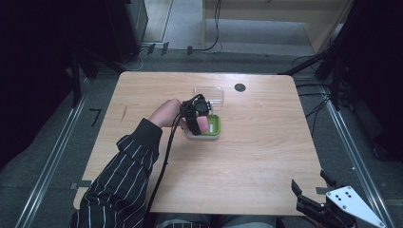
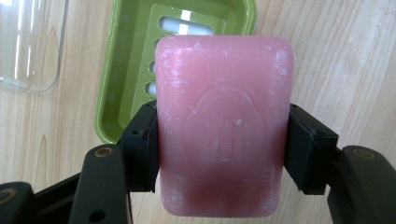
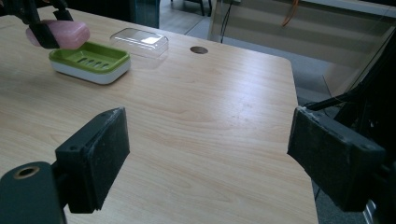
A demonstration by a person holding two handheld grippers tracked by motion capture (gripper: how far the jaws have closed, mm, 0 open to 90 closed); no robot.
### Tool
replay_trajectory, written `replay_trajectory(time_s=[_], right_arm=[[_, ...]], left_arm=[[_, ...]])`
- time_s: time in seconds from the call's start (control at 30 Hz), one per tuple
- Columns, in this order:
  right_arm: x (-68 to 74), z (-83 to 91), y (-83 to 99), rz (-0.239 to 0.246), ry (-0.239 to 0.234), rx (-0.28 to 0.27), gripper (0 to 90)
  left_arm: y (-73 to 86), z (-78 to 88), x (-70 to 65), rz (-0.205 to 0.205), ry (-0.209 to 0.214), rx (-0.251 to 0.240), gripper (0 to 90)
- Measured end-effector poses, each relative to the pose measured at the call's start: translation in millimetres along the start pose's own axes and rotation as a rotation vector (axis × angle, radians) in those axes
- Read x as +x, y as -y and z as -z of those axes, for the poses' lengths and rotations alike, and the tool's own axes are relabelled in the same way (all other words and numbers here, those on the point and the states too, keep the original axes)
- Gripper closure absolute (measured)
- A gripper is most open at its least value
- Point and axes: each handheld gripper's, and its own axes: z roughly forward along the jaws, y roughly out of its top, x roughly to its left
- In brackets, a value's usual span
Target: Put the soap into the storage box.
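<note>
The left tool (image 2: 222, 149) pinches a pink rectangular bar of soap (image 2: 223, 126) by its 2 long sides, with a black jaw pad pressed flat against each. In the left gripper view the bar hangs above the near end of the green plastic soap dish with a slotted tray (image 2: 135, 60), and in the right gripper view the bar (image 3: 60, 33) sits clear of the dish (image 3: 91, 60), not touching it. Judging from that, the pick-up is done and the carry is nearly over; what seems left is lowering the bar onto the slotted tray and letting go. After that, the clear plastic lid (image 1: 209, 94) lying on the desk just behind the dish would likely go on top.

The right tool (image 1: 316, 202) rests at the near right corner of the wooden desk (image 1: 266, 142), well apart from the work, its jaws spread wide with nothing between them.

Little stands in the way. The lid is close to the dish's far side but not over it. A small dark round disc (image 1: 240, 87) lies near the far edge, beyond the lid. The bar covers only 1 end of the dish, so it may need shifting toward the middle before release.
</note>
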Motion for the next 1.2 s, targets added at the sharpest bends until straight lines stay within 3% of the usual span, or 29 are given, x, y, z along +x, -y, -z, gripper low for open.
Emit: replay_trajectory(time_s=[0.3, 0.7, 1.2], right_arm=[[0.6, 0.5, -0.2, 0.004, 0.0, 0.0, 12.9], [1.0, 0.8, -0.2, 0.005, 0.001, 0.002, 12.9], [1.0, 1.3, -0.1, 0.004, 0.003, 0.002, 12.9]], left_arm=[[-3.2, -3.2, 4.8, -0.012, -0.01, -0.008, 38.3], [-12.5, -14.6, 8.2, -0.075, -0.025, -0.001, 38.3], [-14.7, -31.7, 20.1, -0.071, -0.028, 0.013, 38.4]])
